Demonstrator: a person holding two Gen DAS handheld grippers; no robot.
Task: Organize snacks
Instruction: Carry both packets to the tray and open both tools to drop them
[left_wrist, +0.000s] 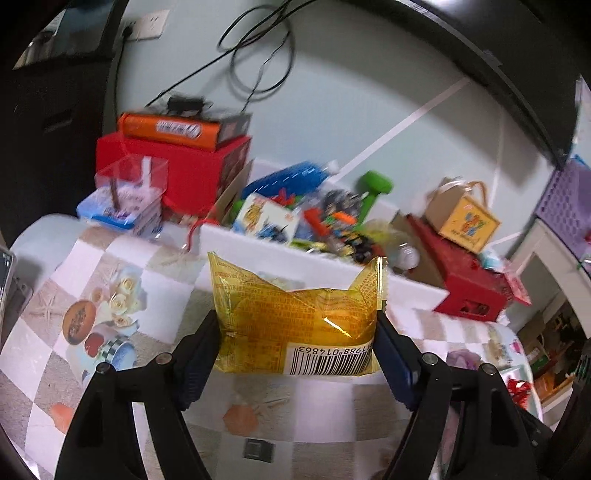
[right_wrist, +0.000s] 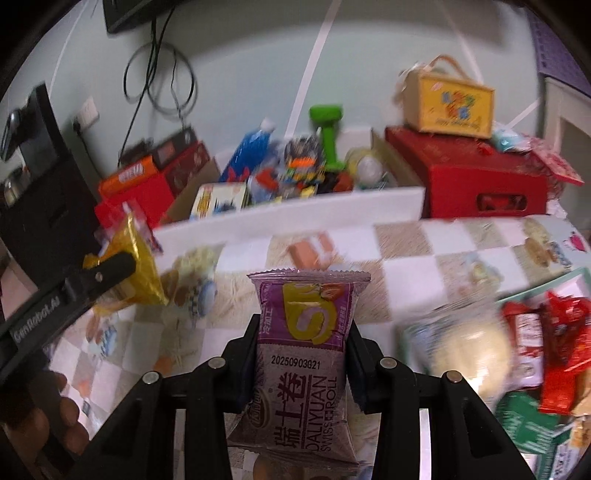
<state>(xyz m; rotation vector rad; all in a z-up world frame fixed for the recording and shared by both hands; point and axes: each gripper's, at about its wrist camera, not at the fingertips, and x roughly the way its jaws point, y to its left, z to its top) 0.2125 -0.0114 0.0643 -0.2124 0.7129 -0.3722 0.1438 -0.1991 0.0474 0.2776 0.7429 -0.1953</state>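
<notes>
Yellow pack (left_wrist: 295, 321), crinkled and translucent, barcode edge nearest the camera, held upright above the checked cloth; purple Swiss-roll pack (right_wrist: 303, 365), sealed, serrated top edge up, likewise held clear of the cloth, well right of the yellow one.

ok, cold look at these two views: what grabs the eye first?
Each gripper grips a snack off the table: the left gripper pinches a yellow packet and the right gripper a purple Swiss roll pack. Behind them a white box brims with colourful clutter, a green dumbbell sticking up.
</notes>
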